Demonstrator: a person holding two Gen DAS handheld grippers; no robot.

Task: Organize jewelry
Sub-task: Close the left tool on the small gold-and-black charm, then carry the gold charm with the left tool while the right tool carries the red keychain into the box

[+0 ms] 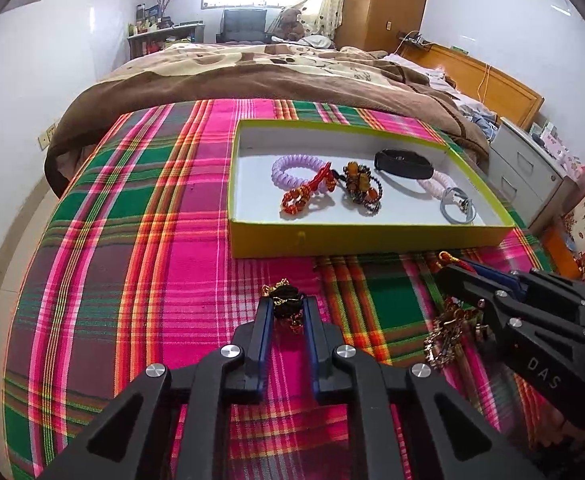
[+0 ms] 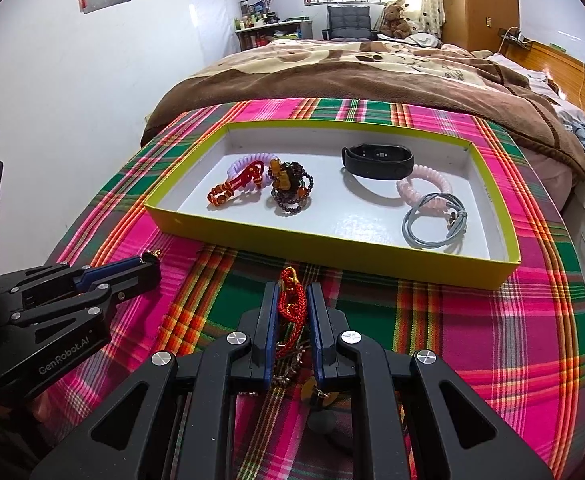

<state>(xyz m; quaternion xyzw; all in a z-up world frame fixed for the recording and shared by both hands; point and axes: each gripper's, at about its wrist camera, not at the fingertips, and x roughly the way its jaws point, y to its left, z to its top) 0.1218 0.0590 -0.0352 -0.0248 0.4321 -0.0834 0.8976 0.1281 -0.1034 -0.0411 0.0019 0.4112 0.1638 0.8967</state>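
Left gripper (image 1: 286, 306) marked "GenRobot.AI", fingers closed on a black-and-gold trinket (image 1: 285, 296), right gripper (image 2: 292, 302) marked "DAS", pinching a red cord ornament (image 2: 291, 298), yellow tray (image 2: 332, 250) beyond

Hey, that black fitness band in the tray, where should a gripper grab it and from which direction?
The black fitness band stands on its edge as an open loop near the yellow tray's far wall. Probably best to come straight down from above and pinch the thick front section through the loop; the pink coil tie touches its right end.
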